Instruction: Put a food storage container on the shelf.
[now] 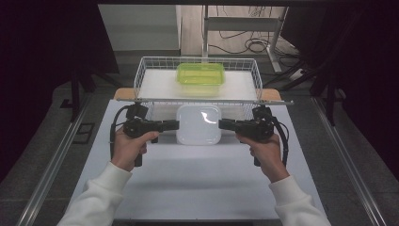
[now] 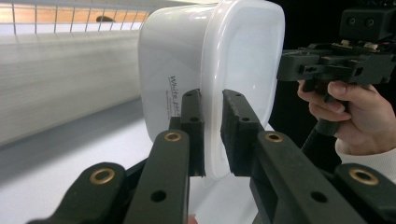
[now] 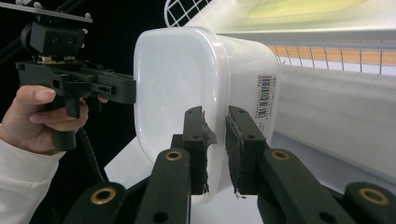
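Fingers (image 2: 194,126) of the left gripper (image 2: 212,130) and fingers (image 3: 196,140) of the right gripper (image 3: 215,144), each pair clamped on the rim of a white plastic container (image 1: 198,124).

The two grippers pinch opposite edges of the container, which hangs between them above the white table (image 1: 197,188), just in front of the wire basket (image 1: 141,75). A barcode label shows on its wall in the right gripper view. A green lidded box (image 1: 200,77) sits in the basket, well behind the container.
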Available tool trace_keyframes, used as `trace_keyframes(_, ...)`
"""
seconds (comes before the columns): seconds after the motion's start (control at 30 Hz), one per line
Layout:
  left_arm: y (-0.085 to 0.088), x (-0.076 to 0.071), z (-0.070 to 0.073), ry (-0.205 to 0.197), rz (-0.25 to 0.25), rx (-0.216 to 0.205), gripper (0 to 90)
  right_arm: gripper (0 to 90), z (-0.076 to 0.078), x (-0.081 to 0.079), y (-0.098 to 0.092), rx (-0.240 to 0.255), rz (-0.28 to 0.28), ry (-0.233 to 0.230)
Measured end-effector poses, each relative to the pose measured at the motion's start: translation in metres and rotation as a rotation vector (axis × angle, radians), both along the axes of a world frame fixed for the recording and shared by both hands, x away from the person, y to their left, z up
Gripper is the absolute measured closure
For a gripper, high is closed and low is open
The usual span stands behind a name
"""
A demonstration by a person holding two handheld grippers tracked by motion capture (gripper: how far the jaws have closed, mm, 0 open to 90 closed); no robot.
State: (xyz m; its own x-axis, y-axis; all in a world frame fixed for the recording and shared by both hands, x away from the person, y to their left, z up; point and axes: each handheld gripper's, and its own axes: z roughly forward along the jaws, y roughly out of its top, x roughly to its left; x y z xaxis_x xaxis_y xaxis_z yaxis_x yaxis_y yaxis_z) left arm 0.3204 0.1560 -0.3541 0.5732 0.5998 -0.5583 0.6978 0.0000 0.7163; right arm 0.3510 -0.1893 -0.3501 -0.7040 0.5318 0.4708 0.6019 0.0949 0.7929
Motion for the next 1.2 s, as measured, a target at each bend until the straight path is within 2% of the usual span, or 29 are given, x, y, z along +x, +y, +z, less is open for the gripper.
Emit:
trace_keyframes(0.2,0.001,0.003,0.010,-0.013,0.002,0.001,79.8,77.7,0.009,0.003,0.002,-0.005,-0.001,-0.016)
trace_keyframes(0.53,0.004,0.015,0.032,-0.034,0.011,-0.013,79.6,77.5,0.036,0.011,0.005,-0.010,-0.004,-0.051)
trace_keyframes(0.93,0.000,0.028,0.059,-0.071,0.016,0.016,79.5,77.4,0.059,0.024,0.003,-0.012,-0.016,-0.087)
trace_keyframes(1.2,0.001,0.041,0.071,-0.082,0.019,0.019,79.4,77.4,0.072,0.035,0.005,-0.014,-0.018,-0.096)
